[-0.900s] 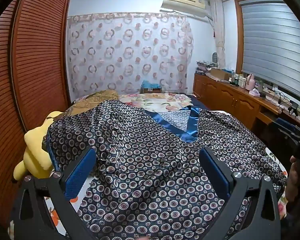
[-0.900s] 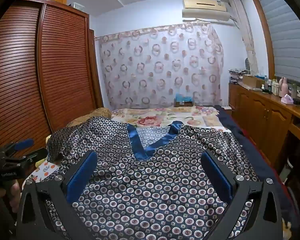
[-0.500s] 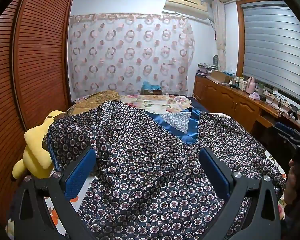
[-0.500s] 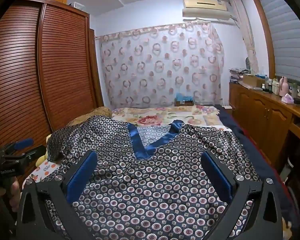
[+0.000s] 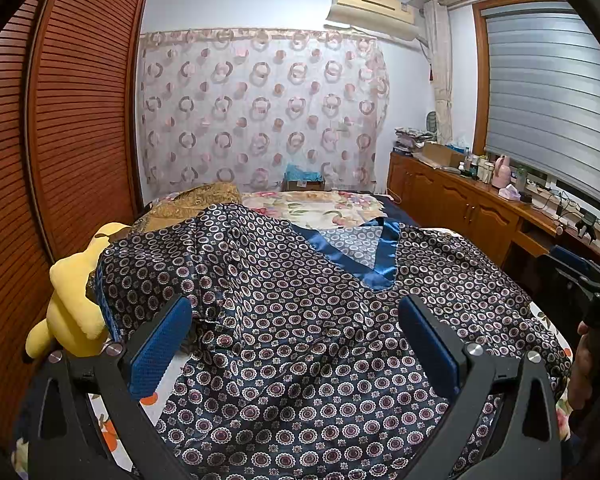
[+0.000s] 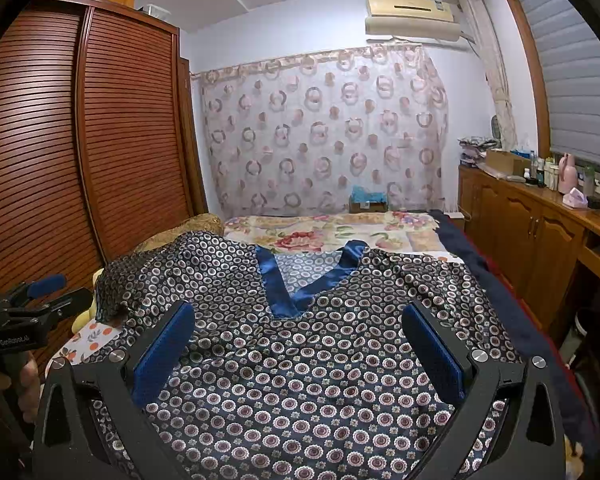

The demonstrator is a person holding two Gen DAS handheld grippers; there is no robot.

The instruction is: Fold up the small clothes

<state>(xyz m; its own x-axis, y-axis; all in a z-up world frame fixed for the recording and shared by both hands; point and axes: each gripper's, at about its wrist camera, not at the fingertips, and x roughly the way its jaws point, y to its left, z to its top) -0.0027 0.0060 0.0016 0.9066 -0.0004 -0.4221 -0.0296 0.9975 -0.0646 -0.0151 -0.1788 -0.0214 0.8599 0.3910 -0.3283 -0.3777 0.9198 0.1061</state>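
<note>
Covering bed (image 6: 332, 228) — shirt (image 5: 300, 340), hem cropped

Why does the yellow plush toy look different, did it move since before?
No, not really. The yellow plush toy sits against the wooden wardrobe door as it did earlier, its edge tucked under the patterned shirt.

Straight ahead of both grippers a sheer curtain (image 5: 260, 108) printed with pink and brown rings covers the far wall. Above it, toward the right, a cream air conditioner (image 6: 412, 14) is mounted on the white wall. A louvred brown wardrobe (image 6: 80, 136) fills the left side. To the right runs a wooden desk (image 5: 460, 200) with cabinet doors, cluttered with bottles and boxes, under a window with a grey blind (image 5: 552, 100). The bed (image 6: 340, 232) carries a floral sheet.
</note>
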